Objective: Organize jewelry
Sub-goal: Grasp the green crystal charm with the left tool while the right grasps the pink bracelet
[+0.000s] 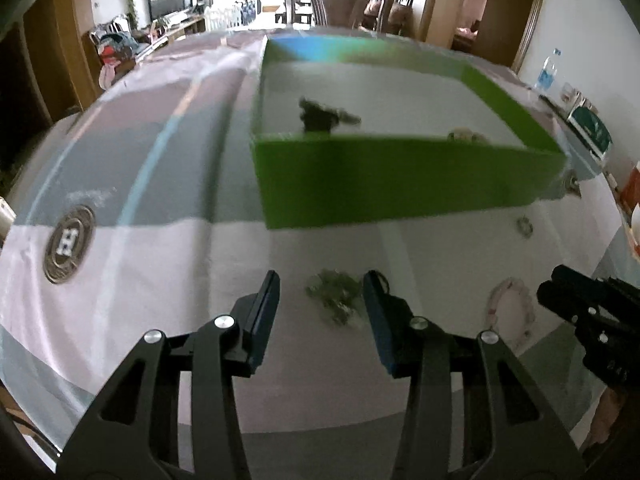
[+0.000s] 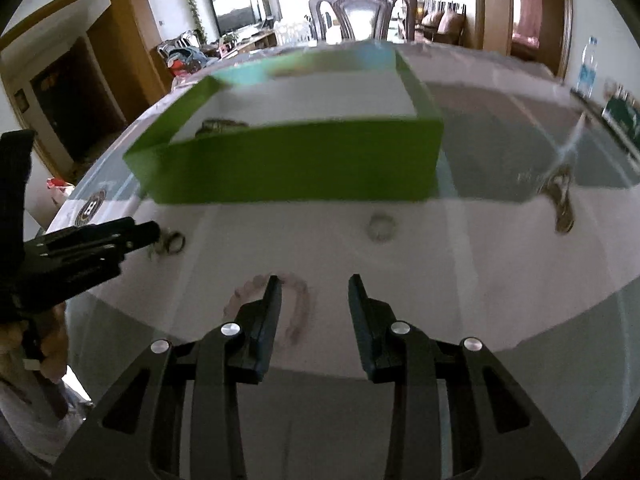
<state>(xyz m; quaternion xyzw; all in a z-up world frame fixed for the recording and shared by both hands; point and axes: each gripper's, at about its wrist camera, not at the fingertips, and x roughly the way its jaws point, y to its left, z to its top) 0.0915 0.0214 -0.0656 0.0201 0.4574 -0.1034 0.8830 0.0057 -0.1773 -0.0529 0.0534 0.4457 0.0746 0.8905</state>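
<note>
Jewelry is lying partly sorted: some pieces are already sitting in the green box [image 1: 400, 184], and several are still waiting on the bench [image 1: 160, 280] in front of it, so the job looks roughly midway.

Going from left to right across the bench, a round dark emblem [image 1: 68, 244] is showing on the striped cloth, which is no part of the task. Next, the left gripper [image 1: 320, 292] is hanging just above a tangled grey chain [image 1: 336, 296]; its jaws are standing apart on either side of the heap, and nothing is being gripped. Just beside it, a pink bead bracelet [image 2: 296, 304] is lying under the right gripper [image 2: 312, 292], whose jaws are likewise released, with one finger crossing over the bracelet's arc; I cannot tell whether it is touching. Beyond that, a small pale ring [image 2: 382, 228] is resting near the box's front wall, and farther right a dark metal piece [image 2: 560, 200] is lying by the box's corner.

Inside the box, a dark ornament [image 1: 320, 114] is sitting toward the left of the white floor, and a small pale piece [image 1: 464, 135] is lying against the near wall; blur is hiding what they are.

In my judgement, both loose pieces beneath the grippers are next to be grasped and carried into the box, then the ring and the dark piece.
</note>
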